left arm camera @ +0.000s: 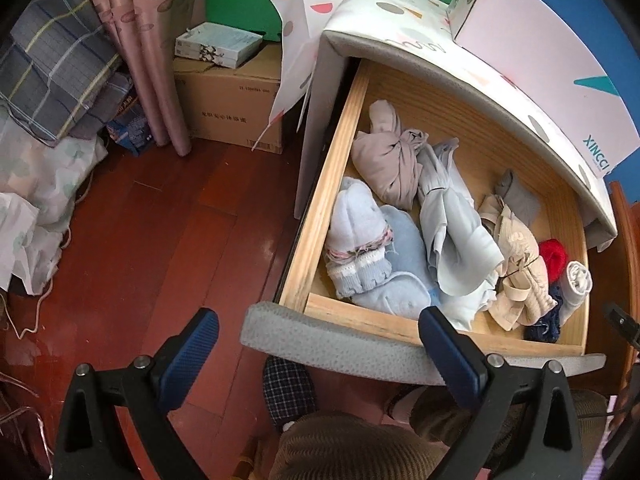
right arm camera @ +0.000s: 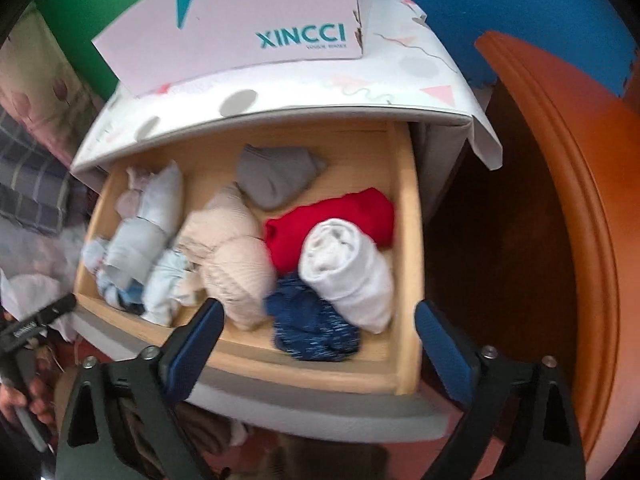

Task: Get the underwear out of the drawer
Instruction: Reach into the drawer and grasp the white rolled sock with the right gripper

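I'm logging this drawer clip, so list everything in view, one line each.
drawer: one, pale wood, pulled open
white roll: one, white, drawer's right front
red garment: one, red, behind the roll
navy garment: one, navy, front
grey garment: one, grey, back
beige garment: one, beige, middle
light blue clothes: several, pale blue, left half
taupe garment: one, taupe, back left
box: one, pink, atop the cabinet
cardboard box: one, brown, floor
left gripper: open, empty
right gripper: open, empty
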A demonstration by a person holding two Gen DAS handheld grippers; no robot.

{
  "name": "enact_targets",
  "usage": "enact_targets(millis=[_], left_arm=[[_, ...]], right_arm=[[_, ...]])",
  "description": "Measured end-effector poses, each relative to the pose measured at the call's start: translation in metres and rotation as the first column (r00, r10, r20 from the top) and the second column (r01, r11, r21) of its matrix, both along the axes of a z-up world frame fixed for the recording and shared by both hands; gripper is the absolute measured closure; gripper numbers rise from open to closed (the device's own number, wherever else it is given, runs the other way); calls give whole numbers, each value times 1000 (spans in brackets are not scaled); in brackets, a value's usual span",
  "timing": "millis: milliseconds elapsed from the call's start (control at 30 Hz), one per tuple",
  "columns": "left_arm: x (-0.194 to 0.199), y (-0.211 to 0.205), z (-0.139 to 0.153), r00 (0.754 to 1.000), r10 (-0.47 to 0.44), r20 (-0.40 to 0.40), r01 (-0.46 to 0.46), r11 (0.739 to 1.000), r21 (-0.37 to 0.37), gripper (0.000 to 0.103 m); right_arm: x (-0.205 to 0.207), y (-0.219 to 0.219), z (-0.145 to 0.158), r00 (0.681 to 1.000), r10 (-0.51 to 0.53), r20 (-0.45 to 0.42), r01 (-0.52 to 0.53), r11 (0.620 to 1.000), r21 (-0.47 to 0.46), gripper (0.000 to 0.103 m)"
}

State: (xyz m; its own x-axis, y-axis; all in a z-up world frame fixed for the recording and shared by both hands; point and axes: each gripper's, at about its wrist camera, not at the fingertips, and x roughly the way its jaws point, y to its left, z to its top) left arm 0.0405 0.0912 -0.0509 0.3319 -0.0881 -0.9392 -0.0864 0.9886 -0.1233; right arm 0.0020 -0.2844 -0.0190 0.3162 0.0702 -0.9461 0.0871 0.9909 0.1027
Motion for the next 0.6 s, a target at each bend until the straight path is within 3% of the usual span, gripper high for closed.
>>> enact_targets(millis=[133,233,600], left_arm=[[0,-8,3,999,-26,19,24,997,74,0],[0,-12,5,999,-41,30,38,994,107,2],[-1,-16,39,990,-93,109,77,986,150,2]], right_arm=[[7,2,-12,996,71,-51,-74,995,-73,24],[9,4,-20,993,101,-60,-105,991,-78,32],[25,12,-34,974,219,-63,-223,972,-73,49]])
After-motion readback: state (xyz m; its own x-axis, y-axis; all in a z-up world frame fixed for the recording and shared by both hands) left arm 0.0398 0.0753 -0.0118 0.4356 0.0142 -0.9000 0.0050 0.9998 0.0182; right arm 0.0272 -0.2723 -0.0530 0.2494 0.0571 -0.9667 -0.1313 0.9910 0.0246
